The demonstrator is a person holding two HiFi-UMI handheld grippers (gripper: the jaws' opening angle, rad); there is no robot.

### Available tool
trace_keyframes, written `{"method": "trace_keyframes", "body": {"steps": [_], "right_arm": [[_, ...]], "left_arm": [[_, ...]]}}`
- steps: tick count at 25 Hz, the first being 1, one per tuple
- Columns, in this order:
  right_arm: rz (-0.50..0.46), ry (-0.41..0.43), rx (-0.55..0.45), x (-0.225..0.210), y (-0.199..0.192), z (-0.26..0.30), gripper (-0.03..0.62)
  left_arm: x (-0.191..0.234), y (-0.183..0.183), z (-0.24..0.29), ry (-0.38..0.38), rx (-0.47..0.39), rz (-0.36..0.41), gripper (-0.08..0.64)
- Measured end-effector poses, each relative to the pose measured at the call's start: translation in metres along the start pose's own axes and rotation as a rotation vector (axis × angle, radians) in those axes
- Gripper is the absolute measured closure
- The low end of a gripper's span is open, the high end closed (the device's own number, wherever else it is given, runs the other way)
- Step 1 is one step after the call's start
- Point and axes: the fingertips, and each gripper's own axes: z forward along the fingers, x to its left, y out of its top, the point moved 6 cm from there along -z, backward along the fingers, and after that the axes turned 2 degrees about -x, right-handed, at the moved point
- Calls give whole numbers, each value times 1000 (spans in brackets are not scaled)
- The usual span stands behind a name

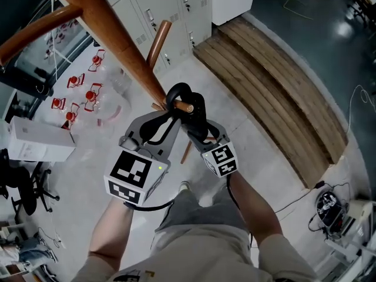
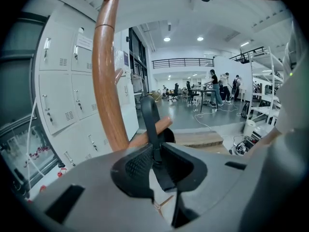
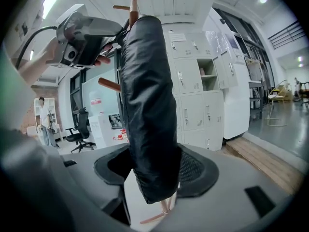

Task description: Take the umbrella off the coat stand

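The wooden coat stand slants down from the top left of the head view. A short peg sticks out of it. A black folded umbrella hangs at that peg by its strap loop. My left gripper is shut on the thin black strap, just in front of the peg and the pole. Beside it, my right gripper is shut on the umbrella's rolled body, which fills the space between its pads and stands upright.
White lockers line the wall behind the stand. A wooden slat platform runs to the right. A white box and an office chair are at the left. Cables and gear lie at the lower right. People stand far off.
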Motion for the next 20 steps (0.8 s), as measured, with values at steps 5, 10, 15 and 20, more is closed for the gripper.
{"method": "trace_keyframes", "body": {"steps": [5, 10, 15, 20], "right_arm": [[-8, -22, 1, -1, 15, -17, 330], [-27, -48, 9, -5, 24, -39, 330], [-50, -69, 11, -7, 46, -68, 330], [-78, -98, 12, -7, 85, -99, 330]], "left_arm": [[-9, 16, -8, -13, 0, 2, 495], [-26, 33, -13, -32, -26, 8, 495], [-40, 56, -27, -58, -47, 21, 494], [-52, 92, -48, -75, -104, 41, 492]]}}
